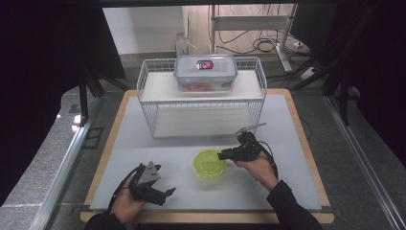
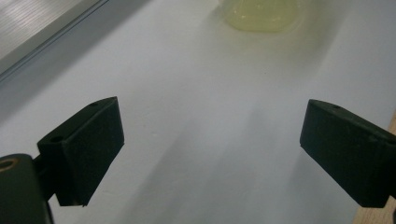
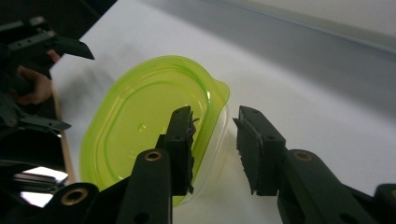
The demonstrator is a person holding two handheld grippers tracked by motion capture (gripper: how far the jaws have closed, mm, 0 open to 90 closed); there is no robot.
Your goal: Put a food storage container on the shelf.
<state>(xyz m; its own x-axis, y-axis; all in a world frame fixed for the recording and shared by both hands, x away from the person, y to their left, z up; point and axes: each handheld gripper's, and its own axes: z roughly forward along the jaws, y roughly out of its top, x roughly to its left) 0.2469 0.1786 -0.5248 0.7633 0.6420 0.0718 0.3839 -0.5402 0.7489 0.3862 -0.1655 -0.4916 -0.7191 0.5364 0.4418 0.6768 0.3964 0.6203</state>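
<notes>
My right gripper (image 3: 212, 149) straddles the rim of the green lidded tub (image 1: 209, 163), which sits on the counter (image 1: 287, 124) in front of the wire rack (image 1: 201, 103). One of its fingers (image 3: 182, 140) is over the lid, the other outside the wall, and they are part-closed with a gap left, so nothing is pinched yet. My left gripper (image 2: 210, 140) rests near the front edge with its fingers spread wide and nothing between them. The risk I see: the rim is thin and slick (the lid looks flexible too), so a shallow bite could slip off, or pop the lid loose, or skid the light tub sideways across the counter.
</notes>
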